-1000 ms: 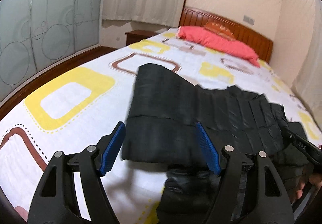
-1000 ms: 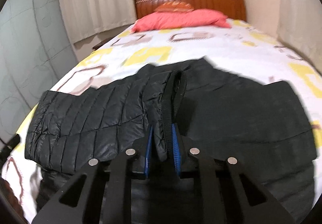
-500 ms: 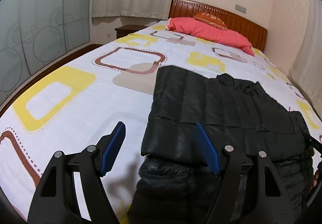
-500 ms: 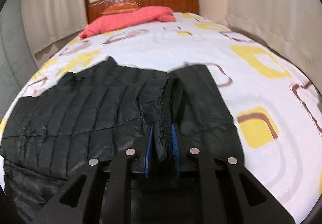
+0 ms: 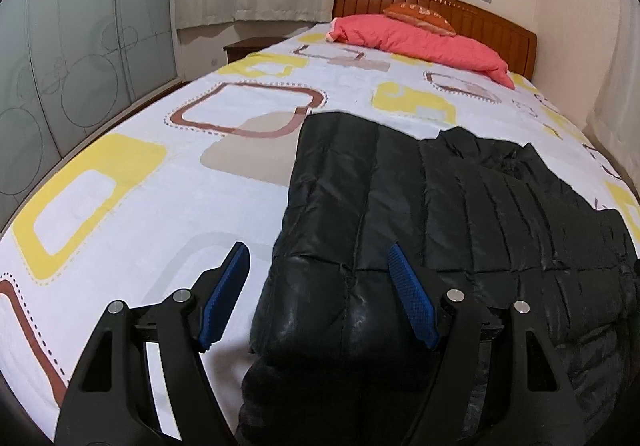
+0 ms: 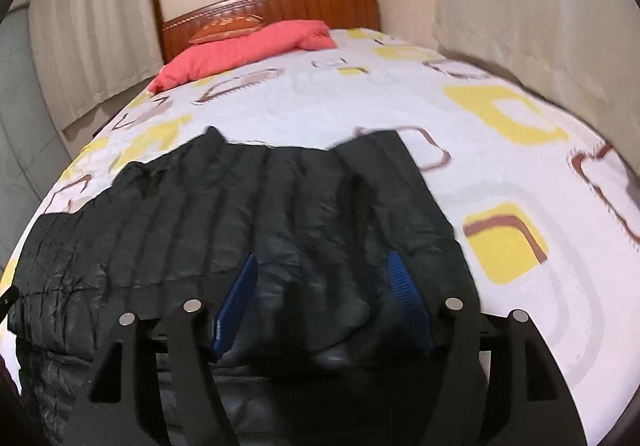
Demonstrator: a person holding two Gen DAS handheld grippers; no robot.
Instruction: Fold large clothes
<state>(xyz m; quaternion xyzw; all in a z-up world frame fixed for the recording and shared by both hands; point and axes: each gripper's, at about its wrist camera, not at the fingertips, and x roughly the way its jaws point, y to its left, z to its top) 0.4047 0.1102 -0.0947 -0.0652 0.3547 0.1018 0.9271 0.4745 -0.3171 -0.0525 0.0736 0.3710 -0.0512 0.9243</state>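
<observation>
A black quilted puffer jacket (image 5: 420, 213) lies folded over itself across the near part of the bed. My left gripper (image 5: 318, 266) is open above the jacket's left front corner, nothing pinched between its blue pads (image 5: 412, 310). In the right wrist view the same jacket (image 6: 240, 213) spreads to the left. My right gripper (image 6: 322, 270) has its jaws opening over the jacket's right edge; the fabric lies between the blue pads (image 6: 236, 310) without being pressed. The jacket's lowest part is hidden under both grippers.
The bed sheet (image 5: 160, 181) is white with yellow and brown squares. A red pillow (image 5: 420, 45) and orange cushion (image 5: 420, 11) lie by the wooden headboard (image 6: 280, 1). Frosted glass doors (image 5: 60, 57) and a nightstand (image 5: 248, 47) stand left; curtains (image 6: 520, 5) hang right.
My right gripper let go of the jacket edge it was pinching and its jaws spread. The folded jacket now lies flat. Both grippers shifted sideways over the bed.
</observation>
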